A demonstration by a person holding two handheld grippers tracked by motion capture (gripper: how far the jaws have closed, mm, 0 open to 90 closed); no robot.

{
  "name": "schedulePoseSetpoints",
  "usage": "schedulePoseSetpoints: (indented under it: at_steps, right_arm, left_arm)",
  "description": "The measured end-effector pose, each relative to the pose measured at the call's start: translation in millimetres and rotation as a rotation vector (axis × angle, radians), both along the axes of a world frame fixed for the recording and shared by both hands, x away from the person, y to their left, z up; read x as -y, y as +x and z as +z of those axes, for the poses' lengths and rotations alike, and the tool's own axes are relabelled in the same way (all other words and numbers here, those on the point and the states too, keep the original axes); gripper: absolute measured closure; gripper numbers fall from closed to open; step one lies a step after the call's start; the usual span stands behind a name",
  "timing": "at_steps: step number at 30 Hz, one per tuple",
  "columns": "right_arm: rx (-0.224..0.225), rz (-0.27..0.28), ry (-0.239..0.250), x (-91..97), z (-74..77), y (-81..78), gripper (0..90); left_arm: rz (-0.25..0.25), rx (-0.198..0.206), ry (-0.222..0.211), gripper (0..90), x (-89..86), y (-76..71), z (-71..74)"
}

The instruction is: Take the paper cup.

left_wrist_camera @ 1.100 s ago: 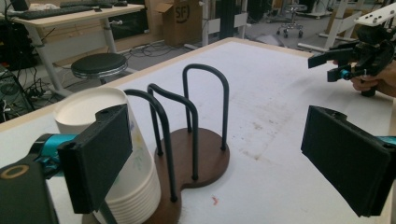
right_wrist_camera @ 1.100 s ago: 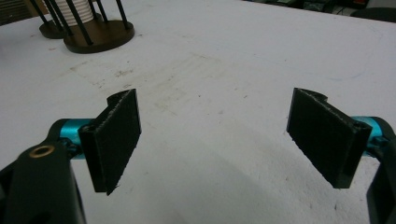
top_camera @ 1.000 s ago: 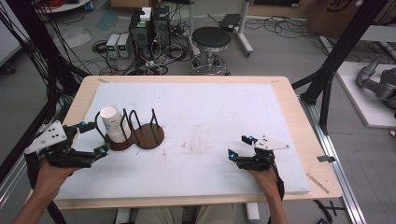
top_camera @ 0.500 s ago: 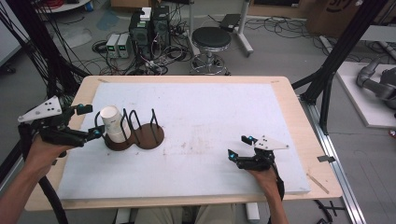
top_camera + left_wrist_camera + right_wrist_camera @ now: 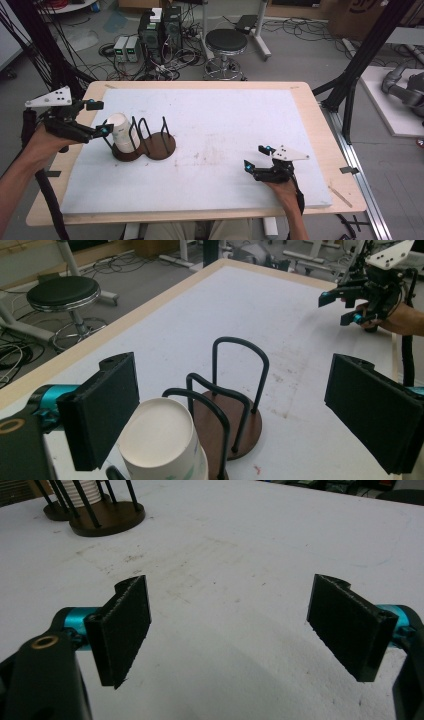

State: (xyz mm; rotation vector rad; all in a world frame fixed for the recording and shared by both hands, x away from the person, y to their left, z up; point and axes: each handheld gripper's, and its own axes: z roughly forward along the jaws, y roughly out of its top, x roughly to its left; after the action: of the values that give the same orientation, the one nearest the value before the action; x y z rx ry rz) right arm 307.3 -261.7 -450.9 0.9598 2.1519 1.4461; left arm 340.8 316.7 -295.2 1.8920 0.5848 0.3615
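Paper cup (image 5: 122,132) in wire rack (image 5: 145,141) near table's left edge, both grippers' fingers apart.

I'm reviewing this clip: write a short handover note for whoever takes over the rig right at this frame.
Left gripper: open, nothing held, just left of the paper cup.
Right gripper: open, empty, low over the white mat at its near right.
Things: the cup sits tilted in the left bay of the wire rack, between its loops; the right bay is empty.
Done: cup is in the rack and released.
Left: judging by the free bay, possibly another cup; none is on the table.
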Motion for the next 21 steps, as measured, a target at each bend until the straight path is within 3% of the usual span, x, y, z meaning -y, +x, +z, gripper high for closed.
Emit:
schedulePoseSetpoints:
  at_steps: [7,14,21]
  right_arm:
    - [-0.001,0.0,-0.001,0.1,0.0,0.3,18.0]
    - [-0.006,0.002,-0.005,0.0,0.0,1.3,18.0]
    - [-0.01,0.002,-0.002,0.0,0.0,1.1,18.0]
  left_arm:
    - [-0.008,-0.002,0.061,7.3,-0.1,15.5,8.5]
    - [-0.071,-0.019,0.134,7.3,-1.1,31.5,15.0]
    - [-0.118,-0.042,0.243,8.3,2.9,44.5,16.2]
